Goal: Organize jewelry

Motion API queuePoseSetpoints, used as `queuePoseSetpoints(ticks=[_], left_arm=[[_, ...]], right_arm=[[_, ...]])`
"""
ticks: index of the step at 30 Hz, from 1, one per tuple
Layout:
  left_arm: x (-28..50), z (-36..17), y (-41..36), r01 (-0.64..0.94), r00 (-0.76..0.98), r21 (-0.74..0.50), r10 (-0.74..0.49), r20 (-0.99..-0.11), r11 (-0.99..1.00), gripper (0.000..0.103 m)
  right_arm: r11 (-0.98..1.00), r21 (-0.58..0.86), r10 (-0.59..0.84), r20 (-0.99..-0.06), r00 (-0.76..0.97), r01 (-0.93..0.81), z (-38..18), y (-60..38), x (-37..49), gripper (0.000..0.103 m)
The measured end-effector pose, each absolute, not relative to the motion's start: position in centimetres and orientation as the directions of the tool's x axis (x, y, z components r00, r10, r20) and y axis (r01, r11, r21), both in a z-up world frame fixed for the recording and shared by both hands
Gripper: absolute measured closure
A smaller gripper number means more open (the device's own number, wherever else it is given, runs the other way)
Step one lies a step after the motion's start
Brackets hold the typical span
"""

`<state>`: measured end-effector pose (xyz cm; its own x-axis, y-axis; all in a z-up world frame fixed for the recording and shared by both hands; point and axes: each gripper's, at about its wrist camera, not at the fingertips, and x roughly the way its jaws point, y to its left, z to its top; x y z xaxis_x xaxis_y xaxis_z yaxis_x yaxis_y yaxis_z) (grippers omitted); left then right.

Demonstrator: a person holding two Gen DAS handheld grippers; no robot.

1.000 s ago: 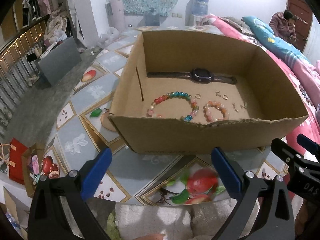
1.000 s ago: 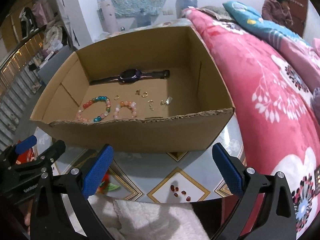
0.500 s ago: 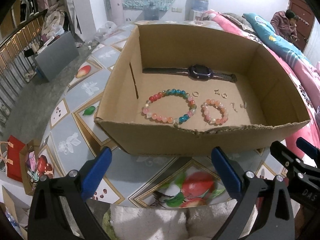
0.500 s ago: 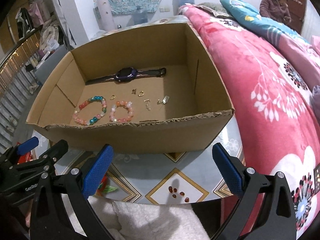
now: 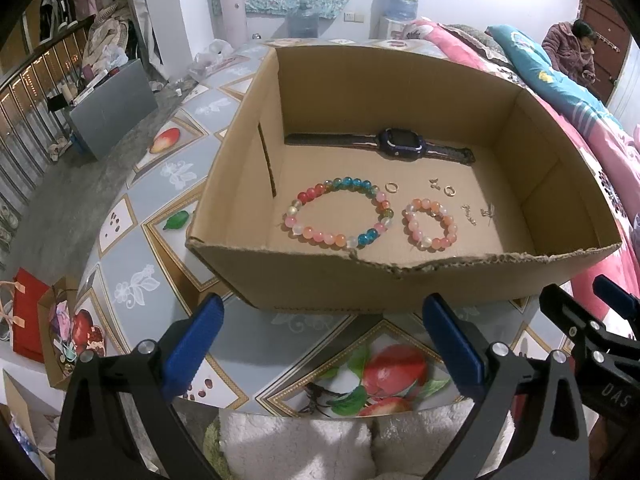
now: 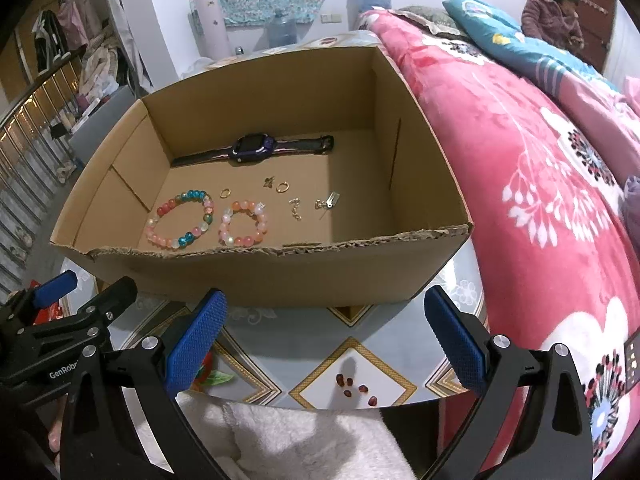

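An open cardboard box (image 5: 320, 276) (image 6: 280, 276) stands on the patterned table. Inside lie a large multicoloured bead bracelet (image 5: 338, 212) (image 6: 182, 220), a smaller pink-orange bead bracelet (image 5: 430, 224) (image 6: 243, 222), a dark wristwatch (image 5: 398, 142) (image 6: 254, 146), gold rings (image 5: 391, 187) (image 6: 225, 193) and small earrings (image 5: 476, 214) (image 6: 296, 207). My left gripper (image 5: 326, 342) is open with nothing held, hovering before the box's near wall. My right gripper (image 6: 326, 344) is likewise open and empty, just short of the box.
A pink floral quilt (image 6: 540, 160) covers a bed right of the table. A person (image 5: 572, 52) sits at the far end. White fleece (image 6: 304, 440) lies at the table's near edge. Red paper bags (image 5: 44, 320) and a railing (image 5: 28, 120) are left.
Both grippers have risen and tipped down, so more of the box floor and the jewellery shows. Nothing in the box has moved and both stay open.
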<state>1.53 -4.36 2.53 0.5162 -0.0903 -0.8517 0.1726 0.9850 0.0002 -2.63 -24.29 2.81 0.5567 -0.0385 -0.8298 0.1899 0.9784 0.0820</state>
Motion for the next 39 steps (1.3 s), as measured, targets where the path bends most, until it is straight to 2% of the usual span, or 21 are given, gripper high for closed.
queuePoseSetpoints(ticks=[39], left_arm=[[1.59, 2.29, -4.41, 0.176, 0.511, -0.002, -0.093, -0.854, 0.984, 0.005]], right_arm=[[0.978, 0.073, -0.048, -0.832, 0.552, 0.194, 2.88, -24.16, -2.81, 0.008]])
